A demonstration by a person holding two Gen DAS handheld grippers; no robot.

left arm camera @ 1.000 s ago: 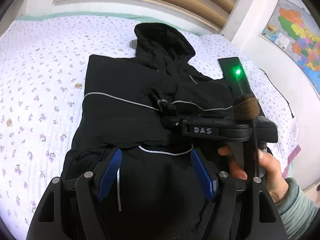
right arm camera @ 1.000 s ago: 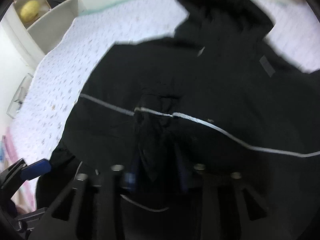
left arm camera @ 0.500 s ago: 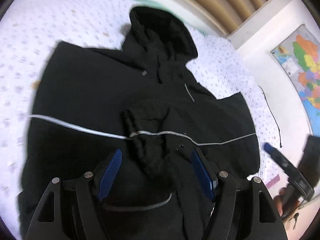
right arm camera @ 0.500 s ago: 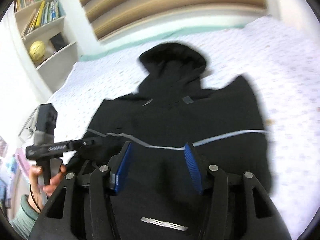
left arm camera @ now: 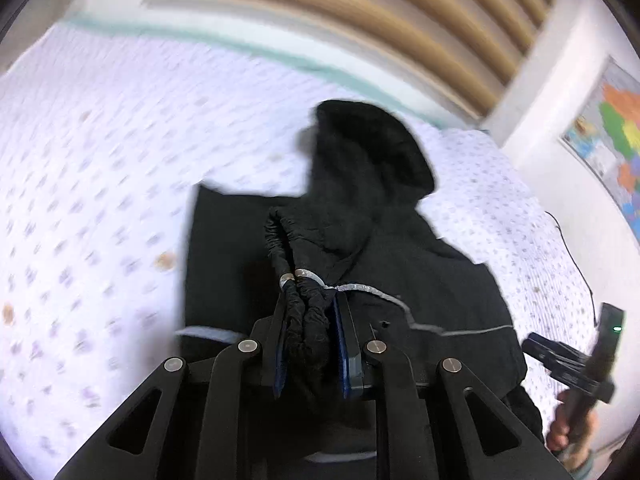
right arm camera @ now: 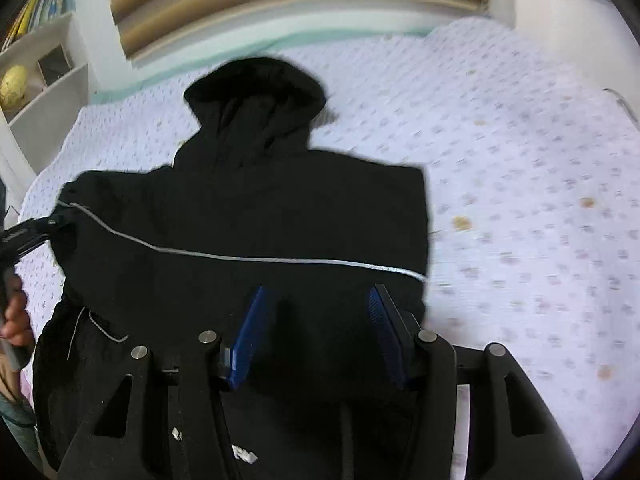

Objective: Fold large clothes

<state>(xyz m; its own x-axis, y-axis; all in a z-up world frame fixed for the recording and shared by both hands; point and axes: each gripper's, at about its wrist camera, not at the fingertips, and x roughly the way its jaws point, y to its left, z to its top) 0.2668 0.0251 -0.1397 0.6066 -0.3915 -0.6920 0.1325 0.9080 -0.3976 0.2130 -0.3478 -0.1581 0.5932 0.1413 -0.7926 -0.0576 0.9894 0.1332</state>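
Observation:
A black hooded jacket with a thin silver stripe lies on the bed, hood pointing away; it also shows in the left wrist view. My left gripper is shut on the gathered sleeve cuff of the jacket and holds it lifted over the body. My right gripper is open and empty, hovering over the jacket's lower right part. The right gripper also shows far right in the left wrist view. The left gripper shows at the left edge of the right wrist view.
The bed has a white floral quilt. A white bookshelf stands left of the bed. A map hangs on the right wall. A black cable lies on the quilt's right side.
My left gripper has closed on the sleeve cuff and lifted it. My right gripper has moved right and stays open.

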